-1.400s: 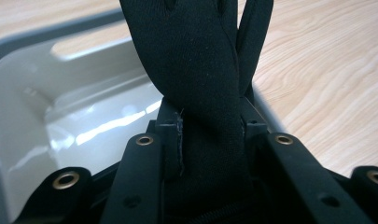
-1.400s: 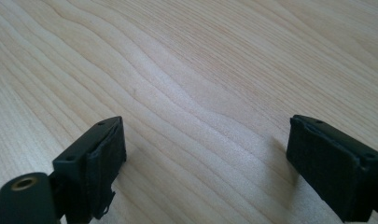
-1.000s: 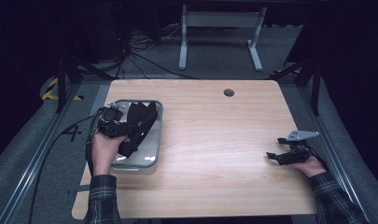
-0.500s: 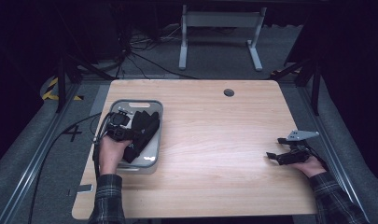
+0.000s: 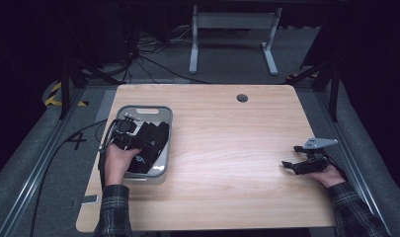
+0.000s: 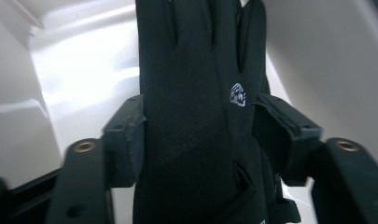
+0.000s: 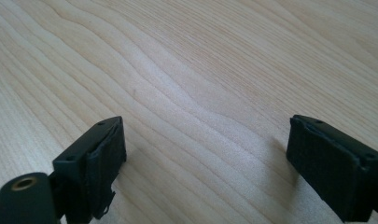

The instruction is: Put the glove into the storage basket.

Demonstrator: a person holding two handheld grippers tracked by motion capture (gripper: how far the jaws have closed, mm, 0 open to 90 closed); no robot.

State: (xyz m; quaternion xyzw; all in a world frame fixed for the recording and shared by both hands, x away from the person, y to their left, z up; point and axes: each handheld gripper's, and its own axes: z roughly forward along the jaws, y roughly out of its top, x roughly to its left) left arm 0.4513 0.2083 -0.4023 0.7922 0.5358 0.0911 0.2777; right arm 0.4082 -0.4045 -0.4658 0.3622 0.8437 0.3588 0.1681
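Gloves are sitting in the grey tray (image 5: 164,114) at the near left of the wooden table (image 5: 227,143) in the high view: one black glove (image 5: 149,148) is lying along it, and the left gripper (image 5: 126,132) is hanging over its left half. The right gripper (image 5: 306,163) is resting well apart at the near right of the table.

Seen from the left gripper view, the glove (image 6: 196,116) is running up between the two black jaws, fingers pointing far, a small white logo (image 6: 238,94) on its right side. The jaws have just been opening; the left pad looks to be touching the fabric at most, the right one standing clear, so the grip is looking released. Soft, light and limp is how it is likely handling: it will be folding and drooping, so pinching the thick palm or cuff is looking safer than a fingertip.

In the right gripper view, the jaws are standing wide with bare wood between them.
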